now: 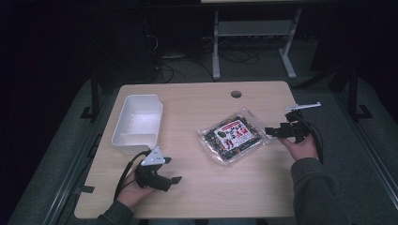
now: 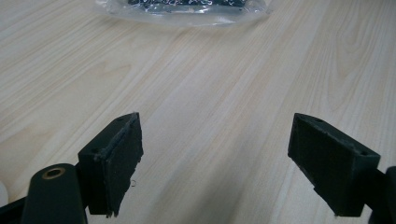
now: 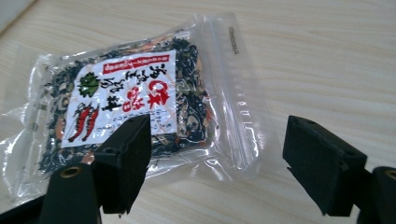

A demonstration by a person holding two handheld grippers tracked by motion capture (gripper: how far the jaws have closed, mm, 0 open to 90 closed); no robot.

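Bag (image 1: pixel 232 136) flat at frame centre | right gripper (image 1: pixel 273 131) at its right edge, jaws spread, likely lining up a grab | left gripper (image 1: pixel 174 174) lower left, spread, idle | tub (image 1: pixel 121 137) left, empty

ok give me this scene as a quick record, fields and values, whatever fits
table: light wood, hole near far edge
bin: white, empty, far left on table
packet: clear bag of dark dried food, red and white label, flat at mid table
left gripper: open, over bare table near the person, right of its hand
right gripper: open, aimed at the packet's right edge, not gripping it
bin and packet: apart
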